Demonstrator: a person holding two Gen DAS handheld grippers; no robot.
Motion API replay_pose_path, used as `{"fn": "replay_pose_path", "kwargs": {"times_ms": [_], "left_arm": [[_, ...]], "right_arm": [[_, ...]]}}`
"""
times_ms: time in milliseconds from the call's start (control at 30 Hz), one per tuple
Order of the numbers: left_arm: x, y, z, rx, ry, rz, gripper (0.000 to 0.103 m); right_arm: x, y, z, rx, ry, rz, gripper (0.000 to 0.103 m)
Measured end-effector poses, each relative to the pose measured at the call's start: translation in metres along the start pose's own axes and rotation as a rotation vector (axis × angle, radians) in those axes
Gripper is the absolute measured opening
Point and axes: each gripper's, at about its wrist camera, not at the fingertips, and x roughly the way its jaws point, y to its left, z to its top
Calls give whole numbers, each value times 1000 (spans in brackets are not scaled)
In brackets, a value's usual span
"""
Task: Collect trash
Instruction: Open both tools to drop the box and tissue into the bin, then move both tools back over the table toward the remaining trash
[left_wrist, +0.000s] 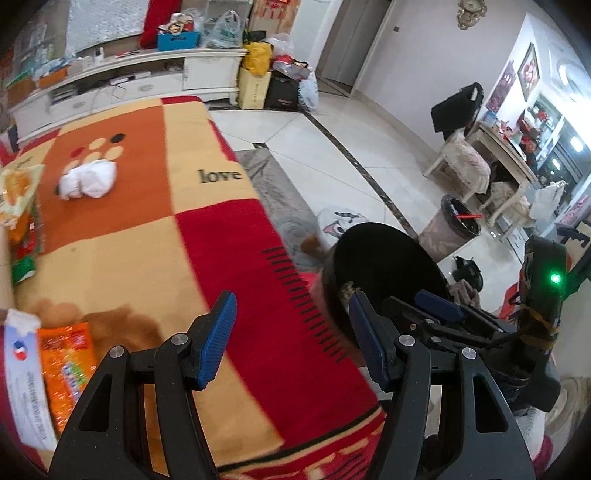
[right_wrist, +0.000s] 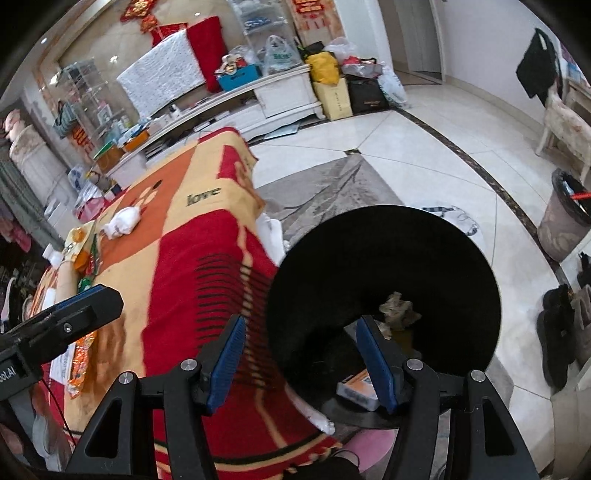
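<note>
A black trash bin (right_wrist: 369, 251) stands on the floor beside the blanket-covered table (left_wrist: 155, 258). Inside it lie a crumpled paper wad (right_wrist: 399, 308) and a small white-and-orange box (right_wrist: 358, 387). My right gripper (right_wrist: 302, 325) hangs open over the bin's near rim, nothing between its blue pads. My left gripper (left_wrist: 291, 306) is open and empty too, above the blanket's red edge, with the bin (left_wrist: 384, 258) just to its right. A crumpled white tissue (left_wrist: 88, 179) lies far back on the blanket. Orange snack wrappers (left_wrist: 66, 365) and a white paper (left_wrist: 22, 380) sit at the near left.
More snack packets (left_wrist: 18, 192) lie along the table's left edge. A second lined bin (left_wrist: 450, 229) stands on the tiled floor near a chair (left_wrist: 461, 162). A white TV cabinet (left_wrist: 147, 77) with bags beside it lines the far wall. Dark shoes (right_wrist: 557, 339) sit on the floor at right.
</note>
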Motion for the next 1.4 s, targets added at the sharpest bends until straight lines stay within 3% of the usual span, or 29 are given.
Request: {"fn": "replay_pose_path", "kwargs": {"times_ms": [400, 767, 1067, 1400], "left_arm": [[-43, 42, -23, -16, -55, 138, 62], [-71, 88, -43, -66, -83, 222, 62], [-94, 136, -61, -130, -68, 252, 62], [-127, 209, -97, -233, -30, 338, 62]], "right_arm": [[3, 65, -5, -93, 16, 57, 65], [17, 130, -14, -192, 57, 111, 66], [29, 175, -23, -263, 93, 156, 67], [46, 225, -34, -328, 144, 210, 72]]}}
